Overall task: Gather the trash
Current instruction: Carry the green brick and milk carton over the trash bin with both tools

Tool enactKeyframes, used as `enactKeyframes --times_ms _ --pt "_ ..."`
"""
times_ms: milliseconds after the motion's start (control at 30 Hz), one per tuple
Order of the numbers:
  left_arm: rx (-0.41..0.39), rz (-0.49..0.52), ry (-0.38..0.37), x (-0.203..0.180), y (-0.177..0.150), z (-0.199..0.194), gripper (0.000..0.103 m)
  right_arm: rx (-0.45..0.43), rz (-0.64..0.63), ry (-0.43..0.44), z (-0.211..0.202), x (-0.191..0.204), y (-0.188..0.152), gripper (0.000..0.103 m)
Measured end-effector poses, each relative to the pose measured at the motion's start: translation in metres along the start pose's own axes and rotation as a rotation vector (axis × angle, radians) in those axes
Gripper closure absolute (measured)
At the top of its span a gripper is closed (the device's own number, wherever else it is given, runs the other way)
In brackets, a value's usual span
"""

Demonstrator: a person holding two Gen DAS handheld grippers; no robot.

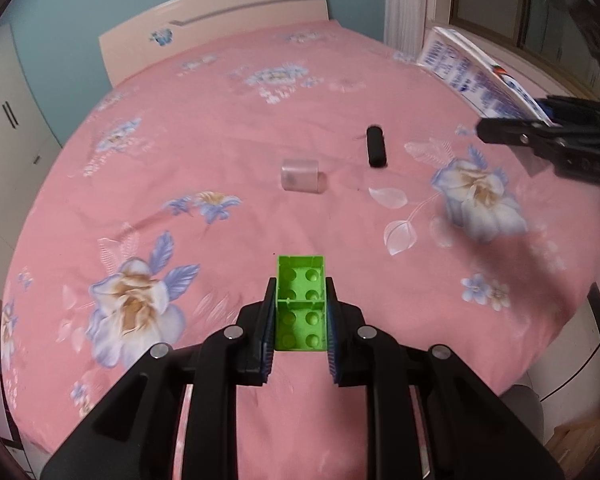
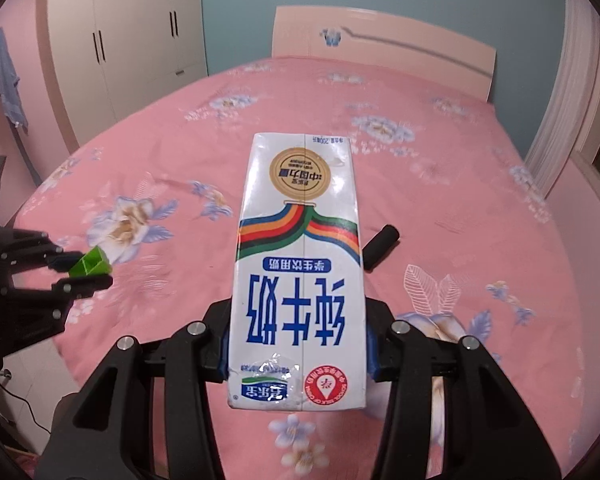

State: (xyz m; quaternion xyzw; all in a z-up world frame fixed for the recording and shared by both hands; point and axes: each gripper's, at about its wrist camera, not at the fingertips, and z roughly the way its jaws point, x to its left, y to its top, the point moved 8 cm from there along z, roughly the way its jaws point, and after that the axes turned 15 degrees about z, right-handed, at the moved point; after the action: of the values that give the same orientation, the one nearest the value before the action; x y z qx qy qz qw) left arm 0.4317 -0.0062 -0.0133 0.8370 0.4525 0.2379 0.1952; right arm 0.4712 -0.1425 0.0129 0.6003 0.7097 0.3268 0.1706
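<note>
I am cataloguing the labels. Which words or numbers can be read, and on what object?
"纯牛奶": milk carton in the right tongs, printed upside down.
"学生饮用奶": same carton, blue band.
"中国力量": gold seal.
Other small print: unreadable.
Green brick in the left tongs: none.

In the right wrist view the milk carton (image 2: pixel 298 276) hides the near end of the black cylinder (image 2: pixel 381 246) and the bed (image 2: pixel 480 184) behind it. In the left wrist view the carton (image 1: pixel 480 76) is partly hidden by the right gripper (image 1: pixel 512 136), itself cut off at the edge. The clear cup (image 1: pixel 300 175) is blurred.
</note>
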Motion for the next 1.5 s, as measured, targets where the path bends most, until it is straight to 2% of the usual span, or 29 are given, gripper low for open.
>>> enactKeyframes --times_ms 333,633,933,1067,1500 --pt "-0.083 0.006 0.073 -0.014 -0.02 -0.09 0.079 -0.098 -0.043 0.021 -0.11 0.032 -0.031 0.055" --pt "-0.106 0.015 0.092 -0.032 -0.055 -0.132 0.079 -0.108 -0.068 0.037 -0.157 0.057 -0.075 0.055" --pt "-0.087 0.021 0.076 -0.048 -0.098 -0.134 0.079 -0.068 -0.078 0.056 -0.155 0.071 -0.117 0.055" --pt "-0.055 0.02 0.058 -0.055 -0.121 -0.119 0.079 -0.035 -0.069 0.066 -0.142 0.075 -0.134 0.055" --pt "0.078 0.02 -0.032 -0.084 -0.193 -0.06 0.079 0.133 -0.059 0.126 -0.095 0.097 -0.221 0.055"
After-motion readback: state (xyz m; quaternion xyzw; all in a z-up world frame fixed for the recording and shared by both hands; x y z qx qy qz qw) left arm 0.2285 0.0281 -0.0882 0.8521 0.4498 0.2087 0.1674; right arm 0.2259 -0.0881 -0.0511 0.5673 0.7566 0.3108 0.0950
